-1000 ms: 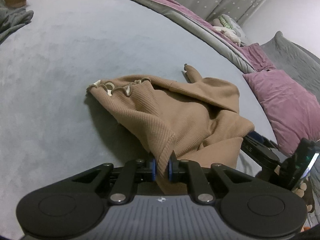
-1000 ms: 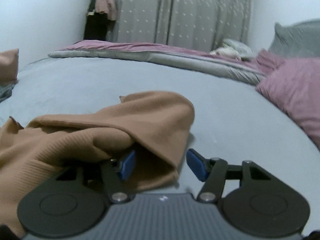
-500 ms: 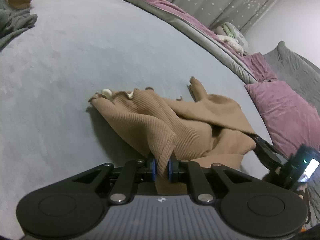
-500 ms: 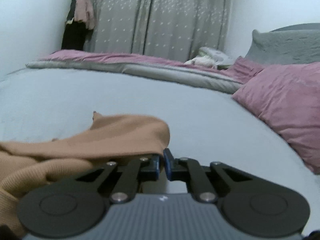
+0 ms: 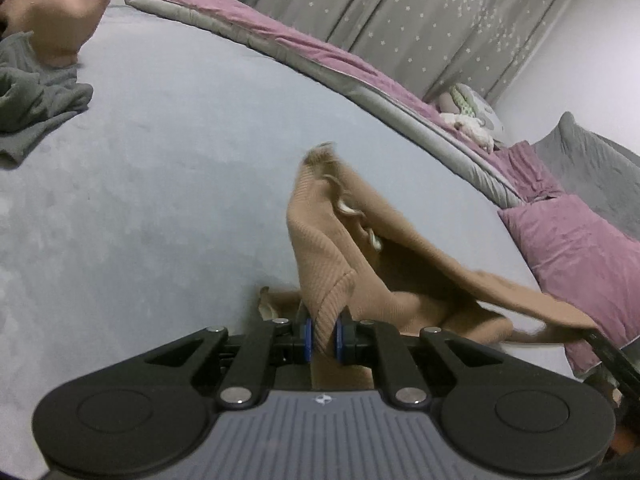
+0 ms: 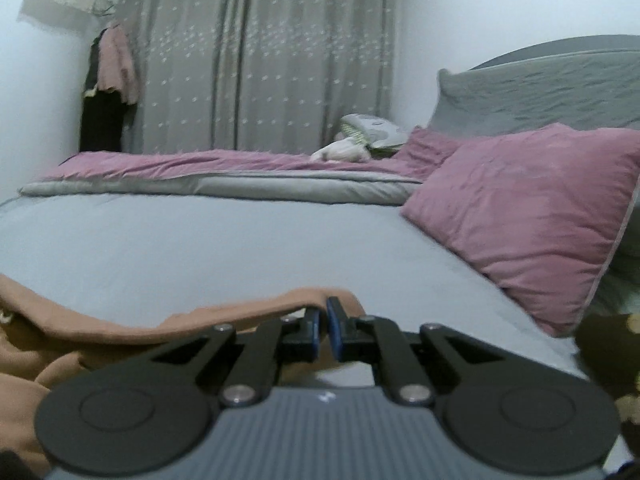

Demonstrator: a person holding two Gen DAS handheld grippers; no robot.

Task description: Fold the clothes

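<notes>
A tan ribbed knit garment (image 5: 332,248) hangs lifted above the grey-blue bed (image 5: 160,184). My left gripper (image 5: 322,330) is shut on its ribbed edge, which stands up between the blue pads. From there the cloth stretches right toward my right gripper, seen at the frame's right edge (image 5: 600,344). In the right wrist view my right gripper (image 6: 323,330) is shut on a thin edge of the same tan garment (image 6: 200,320), which trails off to the left and down. A frilled pale trim (image 5: 352,212) shows on the raised part.
A pink pillow (image 6: 532,216) lies close on the right, with a grey pillow (image 6: 560,84) behind it. A folded pink-and-grey duvet (image 6: 224,176) runs along the far side. A grey garment (image 5: 36,100) and a peach cushion (image 5: 56,12) sit at the far left.
The right gripper closed on the garment's edge. Both grippers have since risen, and the garment has come up off the bed and stretched between them.
</notes>
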